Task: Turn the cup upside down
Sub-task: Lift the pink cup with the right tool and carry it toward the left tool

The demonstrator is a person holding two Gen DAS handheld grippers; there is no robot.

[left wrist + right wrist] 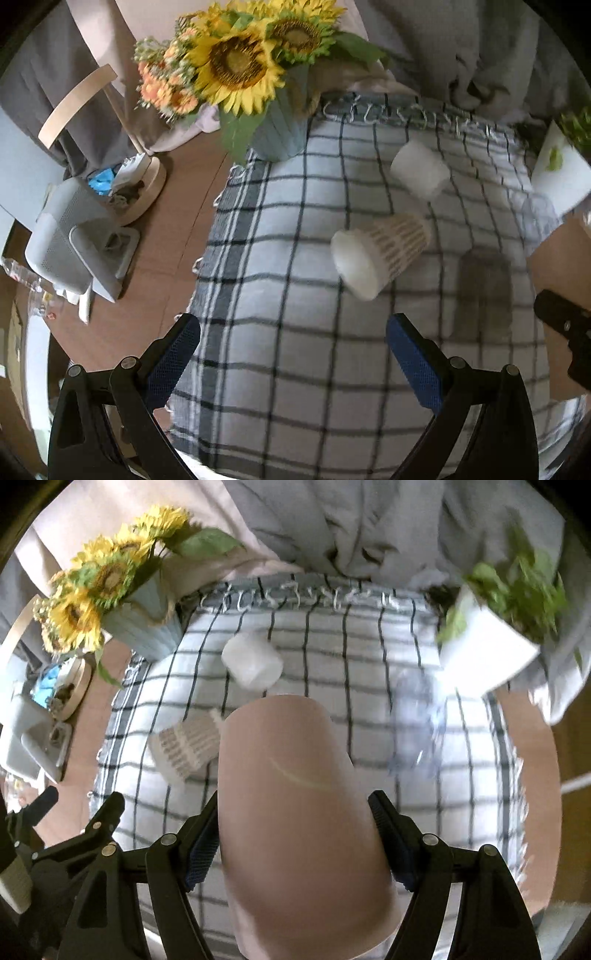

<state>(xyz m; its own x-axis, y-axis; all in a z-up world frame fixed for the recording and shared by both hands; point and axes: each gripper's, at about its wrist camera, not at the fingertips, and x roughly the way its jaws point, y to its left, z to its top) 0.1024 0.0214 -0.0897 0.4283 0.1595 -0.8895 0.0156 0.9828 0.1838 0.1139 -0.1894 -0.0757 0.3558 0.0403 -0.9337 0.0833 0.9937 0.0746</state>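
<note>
My right gripper [295, 812] is shut on a tall pink cup [295, 812] and holds it over the checked cloth [369, 716]; its closed base points away from the camera. My left gripper [293, 343] is open and empty above the cloth [295, 369]. Ahead of it stands a beige patterned cup [380, 251], base up, also in the right wrist view [186, 744]. A plain white cup [419, 170] stands farther back, also in the right wrist view [253, 661]. A clear glass [415, 720] is a blur right of the pink cup. The pink cup's shadow [484, 295] falls on the cloth.
A blue pot of sunflowers [277, 125] stands at the cloth's far left corner. A white pot with a green plant [487, 653] stands at the far right. A white device [74, 243] and a round wooden tray [144, 192] sit on the brown table to the left. Grey fabric lies behind.
</note>
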